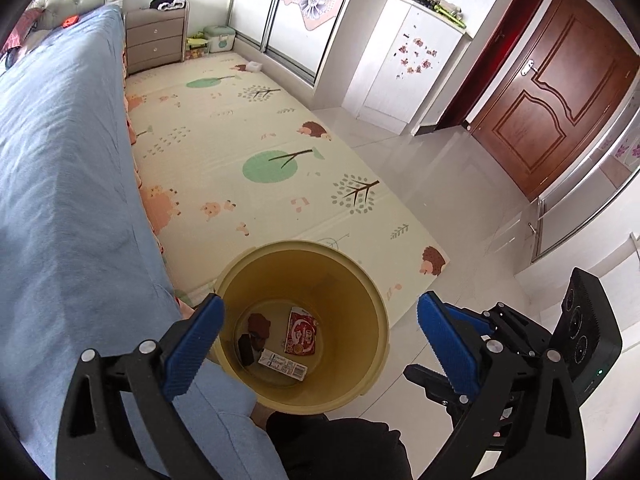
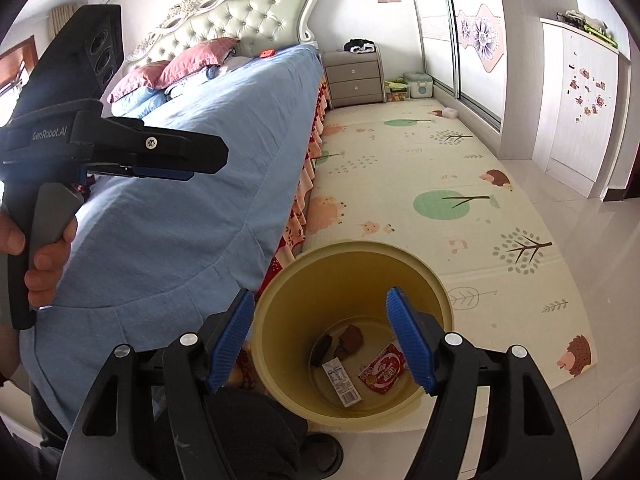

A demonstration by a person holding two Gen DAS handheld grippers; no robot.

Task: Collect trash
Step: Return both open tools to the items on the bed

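Note:
A yellow trash bin [image 1: 360, 300] stands on the floor beside the bed; it also shows in the right wrist view [image 2: 280, 320]. Inside lie a red packet [image 1: 302, 332], a white barcode wrapper [image 1: 284, 365] and dark brown scraps [image 1: 256, 330]. The same packet [image 2: 382, 368], wrapper [image 2: 342, 382] and scraps [image 2: 348, 338] show in the right wrist view. My left gripper [image 1: 320, 338] is open and empty above the bin. My right gripper [image 2: 320, 344] is open and empty above the bin. The left gripper also shows side-on over the bed in the right wrist view [image 2: 200, 160].
A bed with a blue cover [image 1: 60, 160] runs along the left. A patterned play mat [image 1: 260, 140] covers the floor beyond the bin. A small white item [image 1: 253, 65] lies on the mat's far end. A nightstand [image 1: 156, 40], white cabinet [image 1: 408, 60] and brown door [image 1: 560, 88] stand farther off.

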